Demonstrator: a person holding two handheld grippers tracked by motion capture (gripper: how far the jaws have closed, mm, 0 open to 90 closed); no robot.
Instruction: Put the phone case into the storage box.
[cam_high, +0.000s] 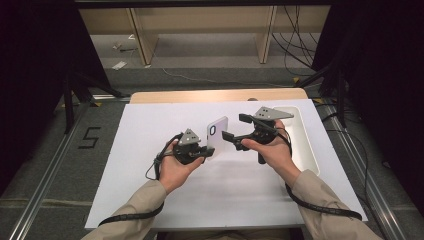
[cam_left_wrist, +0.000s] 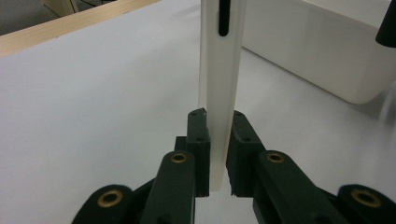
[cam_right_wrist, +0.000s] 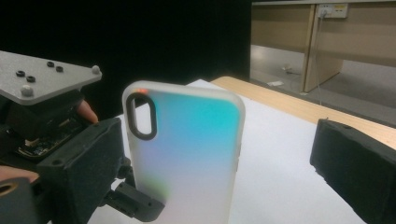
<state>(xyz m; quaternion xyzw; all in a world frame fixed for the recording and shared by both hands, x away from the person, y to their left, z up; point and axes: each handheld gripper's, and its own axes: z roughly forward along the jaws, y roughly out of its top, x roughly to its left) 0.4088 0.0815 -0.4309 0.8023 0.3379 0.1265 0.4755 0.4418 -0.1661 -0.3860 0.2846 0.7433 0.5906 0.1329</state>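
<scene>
White sheet covers the surface (cam_high: 150, 200); a strip of pale wood shows bare along its far edge. A white rectangular tray (cam_high: 305, 150) sits along the right edge, toward the far right corner. Beyond the far edge: grey carpet floor, wooden furniture legs, loose cables, black curtains to either side. A "5" is marked on the floor off the left edge.

Phone case (cam_high: 217, 134), frosted white with an oval camera cut-out near its top, stands upright above the middle of the surface, off the sheet. In the right gripper view its back shows a teal-to-pink sheen (cam_right_wrist: 187, 154).

Left gripper (cam_high: 206, 150): jaws nearly closed, pads pressed on both faces of the case's lower edge, seen edge-on in the left gripper view (cam_left_wrist: 219, 93).

Right gripper (cam_high: 235, 129): jaws wide apart, one on each side of the case's upper part, neither pad touching it. In the right gripper view the case sits between them, nearer the left pad.

Hard to make out: tray interior and contents. Case bottom edge is hidden behind the left gripper in the high view. Right gripper view cuts off the case's lower end. Room behind the curtains is dark.
</scene>
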